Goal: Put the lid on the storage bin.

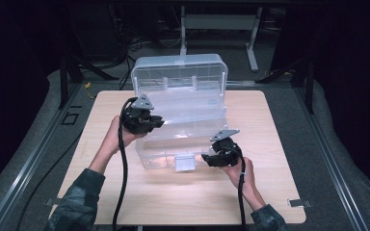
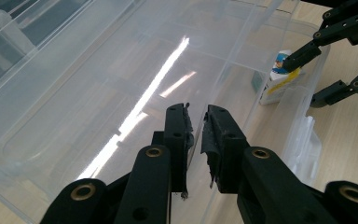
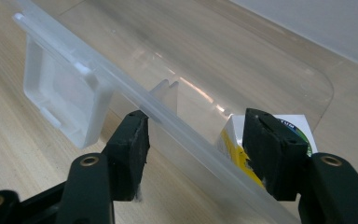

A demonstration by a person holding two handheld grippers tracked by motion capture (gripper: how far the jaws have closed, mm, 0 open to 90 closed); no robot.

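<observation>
Currently a small carton (image 2: pixel 279 77) stands inside the clear plastic bin (image 1: pixel 183 144), at its front corner nearest the right gripper (image 1: pixel 211 158). That gripper's jaws stand apart, one outside the bin's front wall and one over the carton (not visibly pressing it). The left gripper (image 2: pixel 196 126), jaws nearly together and empty, hovers over the bin's floor. Judged step: placing or retrieving the carton; next, a clean lift past the rim. Printed carton detail shows in the gripper views.
</observation>
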